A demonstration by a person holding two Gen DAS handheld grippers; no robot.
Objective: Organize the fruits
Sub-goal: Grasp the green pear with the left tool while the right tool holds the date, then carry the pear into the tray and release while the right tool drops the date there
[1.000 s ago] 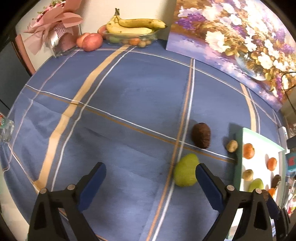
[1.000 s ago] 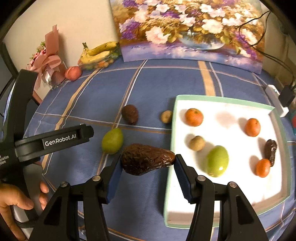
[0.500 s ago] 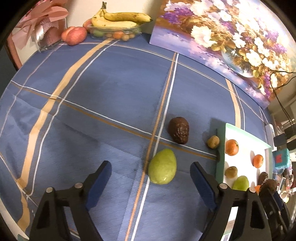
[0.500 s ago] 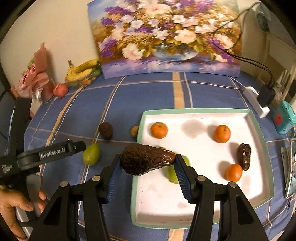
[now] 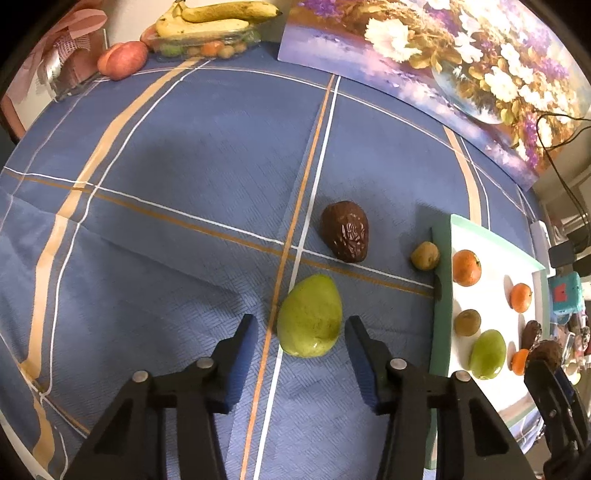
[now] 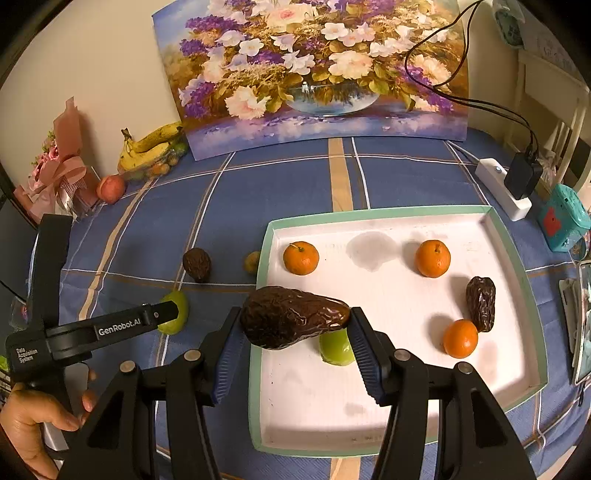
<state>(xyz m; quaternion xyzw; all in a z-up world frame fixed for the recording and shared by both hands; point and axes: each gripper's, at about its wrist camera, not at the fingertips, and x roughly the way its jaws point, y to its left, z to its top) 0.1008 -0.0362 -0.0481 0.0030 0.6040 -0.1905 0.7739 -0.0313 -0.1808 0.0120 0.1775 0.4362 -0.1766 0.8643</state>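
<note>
A green pear-shaped fruit (image 5: 309,321) lies on the blue checked cloth, between the fingers of my left gripper (image 5: 300,322). The jaws are closing, and a narrow gap still shows on each side. Behind it lie a wrinkled dark brown avocado (image 5: 345,230) and a small brownish fruit (image 5: 425,255). My right gripper (image 6: 295,314) is shut on another dark brown avocado (image 6: 291,317), held above the near left part of the white tray (image 6: 369,214). The tray holds three oranges, a green fruit (image 6: 336,349) and a dark fruit (image 6: 480,302).
Bananas on a clear box (image 5: 207,29) and a red apple (image 5: 122,61) sit at the far left, beside a pink bouquet (image 6: 55,177). A flower painting (image 6: 314,74) leans on the wall. A power strip (image 6: 506,188) and a teal box (image 6: 561,218) lie right of the tray.
My left gripper came down onto the green fruit and its jaws narrowed around it. My right gripper carried the brown avocado from over the cloth to over the tray.
</note>
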